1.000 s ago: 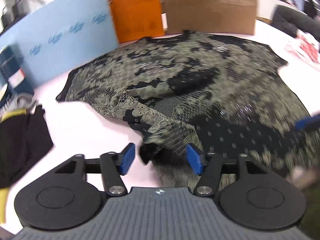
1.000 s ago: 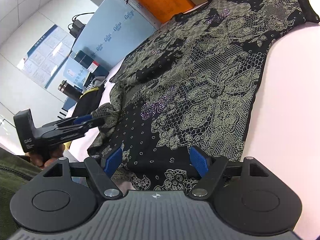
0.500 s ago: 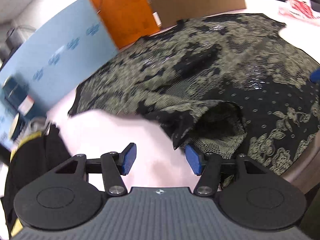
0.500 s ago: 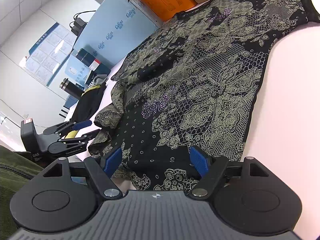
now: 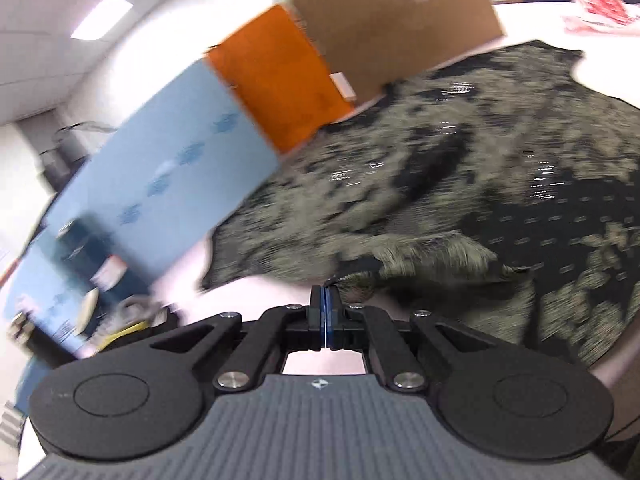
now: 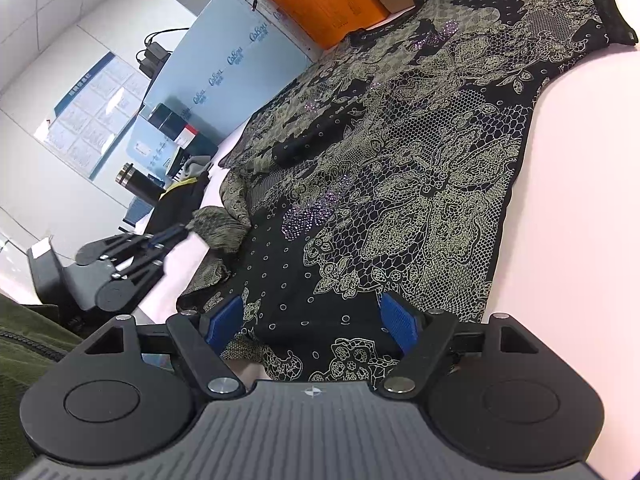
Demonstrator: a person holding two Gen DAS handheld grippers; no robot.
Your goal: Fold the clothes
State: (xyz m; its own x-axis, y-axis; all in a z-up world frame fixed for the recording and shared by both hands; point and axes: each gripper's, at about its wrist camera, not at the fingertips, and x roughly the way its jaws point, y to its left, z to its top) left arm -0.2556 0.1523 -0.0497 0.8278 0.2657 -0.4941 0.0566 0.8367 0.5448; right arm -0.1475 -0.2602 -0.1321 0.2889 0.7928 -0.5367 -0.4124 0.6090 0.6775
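A black top with a pale lace pattern [image 6: 400, 168] lies spread on the white table [image 6: 580, 200]; it also shows, blurred, in the left wrist view [image 5: 460, 168]. Its near left edge is bunched into a fold [image 6: 224, 224]. My left gripper [image 5: 325, 312] has its blue pads pressed together, right at the tip of that bunched edge; whether cloth is pinched between them is hidden by blur. It shows in the right wrist view [image 6: 172, 236] too. My right gripper [image 6: 316, 320] is open, its pads astride the top's near hem.
A light blue board [image 5: 168, 184], an orange board [image 5: 276, 76] and a cardboard box [image 5: 400, 20] stand along the table's far side. Dark clothes [image 6: 176, 204], a metal flask [image 6: 134, 178] and boxes sit at the left. A red-printed bag [image 5: 600, 16] lies far right.
My left gripper has shut; it was open around the bunched edge before. It swung left and tilted. My right gripper has stayed open over the hem.
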